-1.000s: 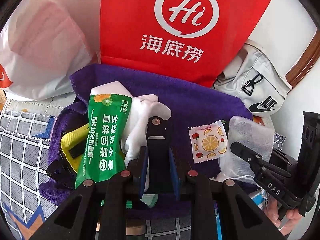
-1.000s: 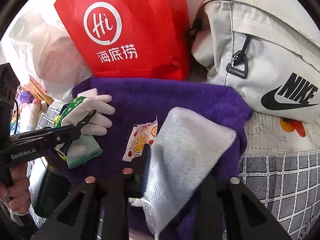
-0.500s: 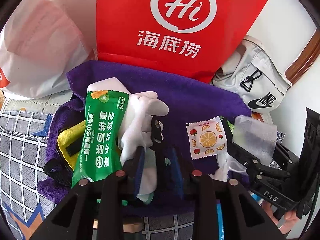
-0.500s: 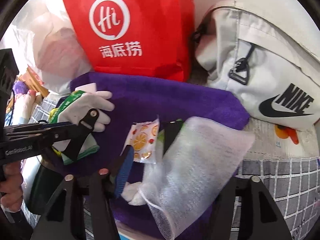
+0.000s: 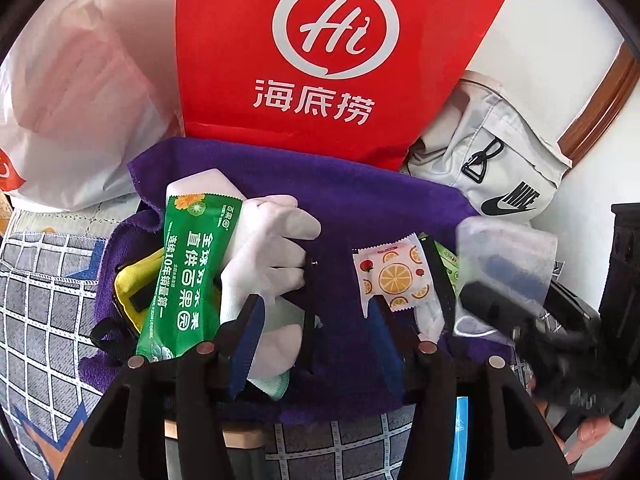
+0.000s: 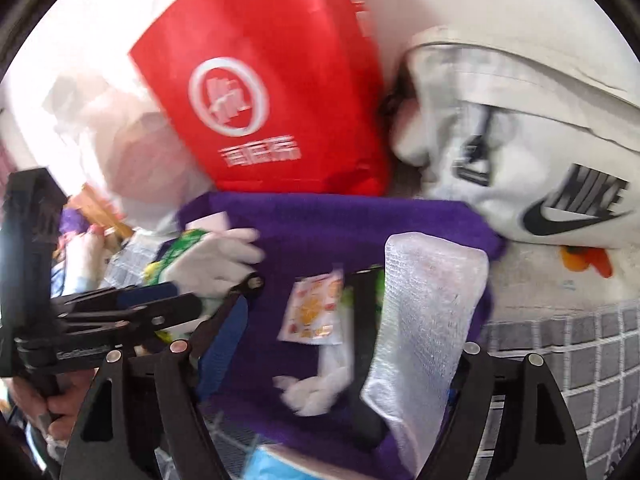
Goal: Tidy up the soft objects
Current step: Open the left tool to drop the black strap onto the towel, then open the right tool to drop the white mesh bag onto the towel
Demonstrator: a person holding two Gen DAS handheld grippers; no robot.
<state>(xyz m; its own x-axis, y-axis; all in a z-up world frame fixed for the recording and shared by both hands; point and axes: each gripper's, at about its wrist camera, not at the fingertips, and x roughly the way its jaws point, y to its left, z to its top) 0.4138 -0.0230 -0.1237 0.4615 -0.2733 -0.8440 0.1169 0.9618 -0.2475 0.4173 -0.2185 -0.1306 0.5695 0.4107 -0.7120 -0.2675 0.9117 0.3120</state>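
The purple towel (image 5: pixel 360 208) lies spread across the middle of both views, in front of the red paper bag (image 5: pixel 332 52), with the pale grey sling bag (image 5: pixel 500 168) at 2 o'clock in the left view. On the towel, at 9 o'clock from the left claw (image 5: pixel 316 320), lies the white glove (image 5: pixel 276 256) with the green snack packet (image 5: pixel 192 272) over its left side and a yellow pouch (image 5: pixel 128 284) beneath. The orange-print sachet (image 5: pixel 394 272) sits at 1 o'clock, just beside the mesh pouch (image 5: pixel 504 264).

The glove is light and limp; it will sag from any pinch, so the ribbed cuff at 6 o'clock, where the knit is doubled, looks the firmest place to take it. The mesh pouch is as floppy and will probably drape.

The left claw stands wide open and holds nothing, its left finger against the glove's cuff. The right claw (image 6: pixel 296 340) is also spread wide; the mesh pouch (image 6: pixel 424 320) drapes over its right finger, not pinched.

A second ago both claws were closed, the left on the glove and the right on the mesh pouch; by half a second ago they had begun to part. The right view is now blurred, suggesting fast motion.
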